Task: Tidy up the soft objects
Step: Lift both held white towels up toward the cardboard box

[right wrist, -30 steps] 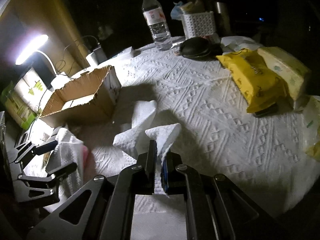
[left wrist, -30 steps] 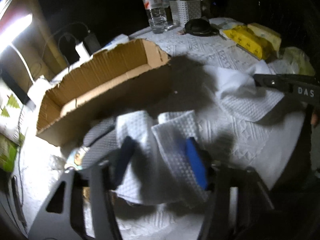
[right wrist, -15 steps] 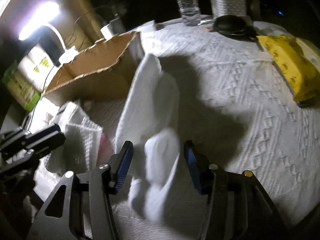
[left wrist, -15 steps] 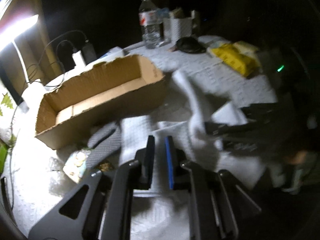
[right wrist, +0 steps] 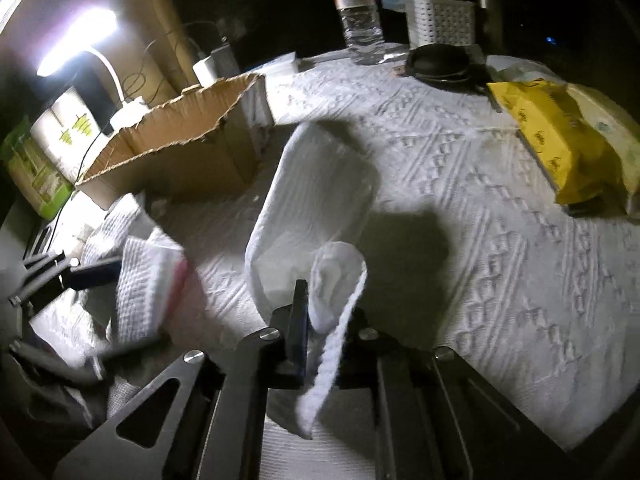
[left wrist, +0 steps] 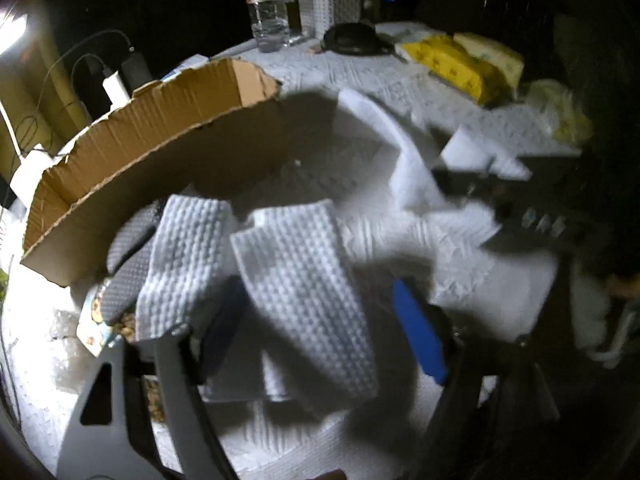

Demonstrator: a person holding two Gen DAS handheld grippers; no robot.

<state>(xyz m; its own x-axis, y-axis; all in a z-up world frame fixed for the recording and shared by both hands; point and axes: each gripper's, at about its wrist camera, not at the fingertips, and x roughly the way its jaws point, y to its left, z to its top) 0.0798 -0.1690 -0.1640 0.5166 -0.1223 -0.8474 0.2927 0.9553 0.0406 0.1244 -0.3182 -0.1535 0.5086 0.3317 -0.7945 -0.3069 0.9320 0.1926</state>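
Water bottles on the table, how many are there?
1. The water bottle stands upright at the far edge of the table, left of the white basket. The dark background could hide more.

The right gripper (left wrist: 472, 184) is motion-blurred; the waffle cloth (left wrist: 304, 292) hides the packet (left wrist: 94, 320) beneath.

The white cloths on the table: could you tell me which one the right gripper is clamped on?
The smooth, finely ribbed cloth, pinched by the right gripper; the coarser waffle-weave cloth lies loose between the left gripper's open jaws.

The cardboard box (right wrist: 176, 152) stands left of the towel (right wrist: 316, 200), water bottle (right wrist: 356, 8) behind both.
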